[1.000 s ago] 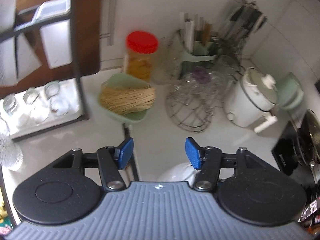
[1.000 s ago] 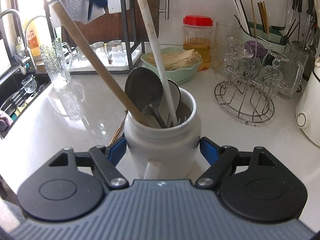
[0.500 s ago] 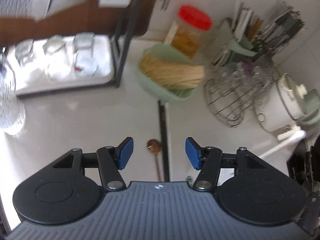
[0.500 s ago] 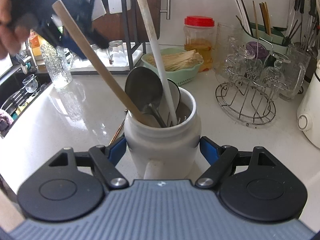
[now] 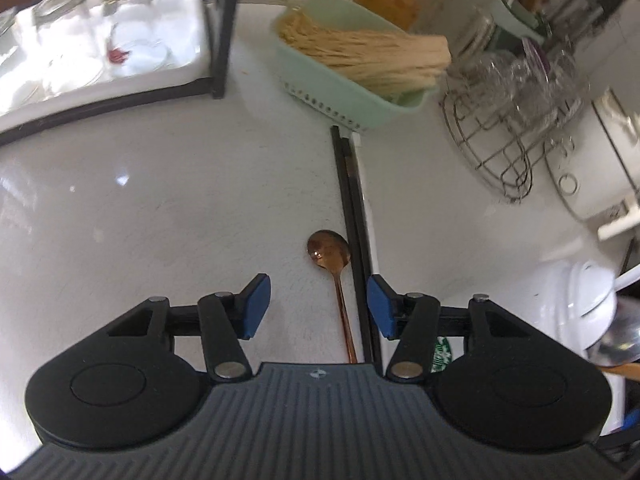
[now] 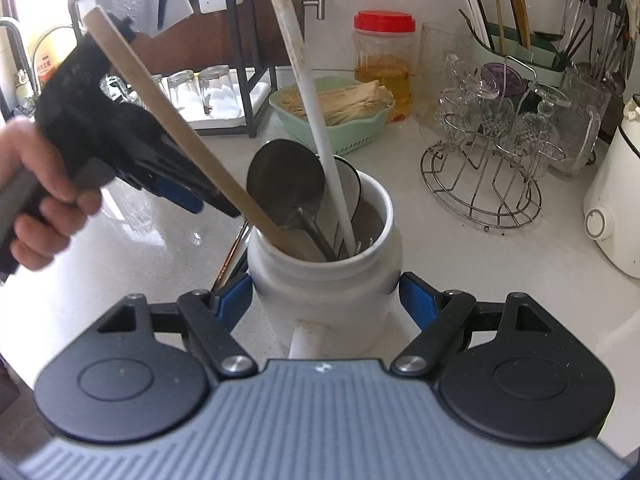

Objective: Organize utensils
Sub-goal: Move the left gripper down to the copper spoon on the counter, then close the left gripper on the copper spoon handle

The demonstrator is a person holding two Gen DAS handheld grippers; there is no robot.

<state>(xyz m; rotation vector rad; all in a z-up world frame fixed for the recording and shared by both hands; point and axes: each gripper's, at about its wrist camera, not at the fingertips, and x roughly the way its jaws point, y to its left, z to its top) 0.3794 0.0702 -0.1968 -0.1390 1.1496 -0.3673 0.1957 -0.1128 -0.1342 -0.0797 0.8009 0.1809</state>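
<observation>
— Where's the copper spoon from the left view?
— Flat on the table, beside the black chopsticks, between the left claw pads; jaws closing, nothing gripped, angled steeply down.
— And the right view?
— Right claw clamped on the white jar of ladles; the person's hand holds the left one tilted downward beside it.

Spoon left of chopsticks (touching)
</observation>
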